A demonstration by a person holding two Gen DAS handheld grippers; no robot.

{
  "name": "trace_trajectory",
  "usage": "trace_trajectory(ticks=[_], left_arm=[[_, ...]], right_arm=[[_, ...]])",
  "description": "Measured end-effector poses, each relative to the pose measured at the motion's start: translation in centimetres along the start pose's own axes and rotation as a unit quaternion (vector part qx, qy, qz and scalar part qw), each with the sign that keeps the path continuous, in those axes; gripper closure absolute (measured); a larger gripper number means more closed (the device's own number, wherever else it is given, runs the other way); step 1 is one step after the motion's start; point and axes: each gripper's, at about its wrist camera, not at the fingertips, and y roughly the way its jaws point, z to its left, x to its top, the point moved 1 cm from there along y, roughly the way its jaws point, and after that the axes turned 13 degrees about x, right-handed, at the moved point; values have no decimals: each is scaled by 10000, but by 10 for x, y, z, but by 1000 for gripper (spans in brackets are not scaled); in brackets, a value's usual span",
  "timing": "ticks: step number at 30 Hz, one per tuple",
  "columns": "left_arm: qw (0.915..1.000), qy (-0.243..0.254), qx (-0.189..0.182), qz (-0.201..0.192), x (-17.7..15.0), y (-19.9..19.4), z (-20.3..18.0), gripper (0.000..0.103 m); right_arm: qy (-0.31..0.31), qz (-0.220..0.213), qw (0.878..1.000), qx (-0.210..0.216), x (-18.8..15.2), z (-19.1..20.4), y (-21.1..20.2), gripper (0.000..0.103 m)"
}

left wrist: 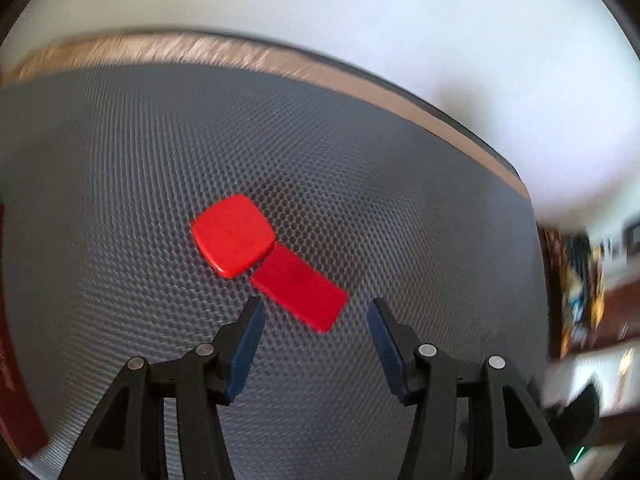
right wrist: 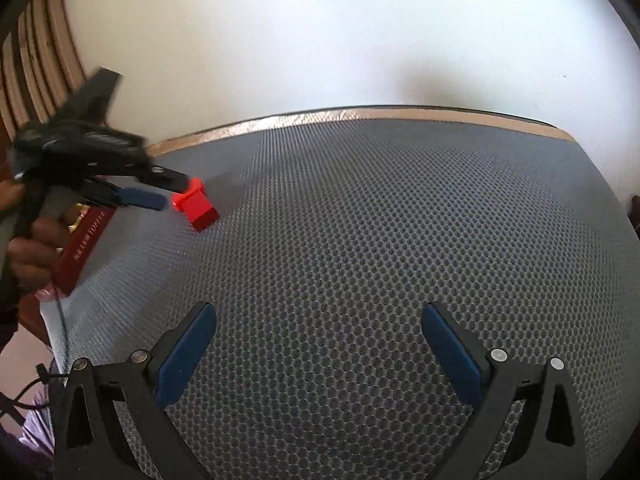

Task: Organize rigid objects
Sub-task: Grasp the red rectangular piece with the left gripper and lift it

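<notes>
A red block [left wrist: 256,248] lies on the grey honeycomb mat [left wrist: 120,168], showing a bright rounded-square face and a darker long side. My left gripper [left wrist: 316,306] is open just over it. The block's near end reaches between the two blue-padded fingertips, and neither pad presses on it. In the right wrist view the same left gripper [right wrist: 172,192] comes in from the left with its tips at the red block [right wrist: 198,206]. My right gripper [right wrist: 318,308] stands open above the mat [right wrist: 400,220] with nothing between its fingers.
A dark red box with lettering [right wrist: 80,252] lies at the mat's left edge and shows as a dark red strip [left wrist: 16,360] in the left wrist view. A person's hand [right wrist: 28,240] holds the left gripper. A white wall [right wrist: 320,40] rises behind the table's wooden rim [right wrist: 400,114].
</notes>
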Motion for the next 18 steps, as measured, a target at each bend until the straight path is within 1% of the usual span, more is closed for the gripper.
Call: trace_trajectory(ticks=[2,4,5,9,10,11,13,14,15,16,18], left_arm=[[9984,-457,179,262,7,13,5,48],[9963,-719,254,386,10,20,8,48],[9950,-833,352,413,11,24,8,48],[9940,-815,569,450,15,32,-6,48],[9934,-769,703,475,15,35,-10,48],[9931,-706,847,405,14,34,-14,48],[9926,-653,967,332,13,34,-18,48],[9926,-673,965,302,12,34,-18,50],[9916,-686,1062,263,10,32,-17,64],[9916,-698,1061,262,9,31,-17,69],[9927,-745,911,264,5,29,-13,71]], right_arm=[[3,-75,9999,84,0,-1,-5,1],[-6,-135,9998,155,-2,-3,-12,1],[-19,-168,9997,202,-2,-3,-14,1],[-43,-264,9992,311,-7,-7,-28,1],[-42,-281,9991,321,-8,-8,-32,0],[-40,-303,9990,337,-8,-9,-34,0],[-23,-339,9988,350,-4,-8,-37,0],[-11,-348,9988,348,-3,-8,-38,0],[4,-355,9988,344,-3,-9,-39,0],[20,-359,9988,336,-2,-10,-40,0],[40,-358,9988,318,-2,-13,-43,0]])
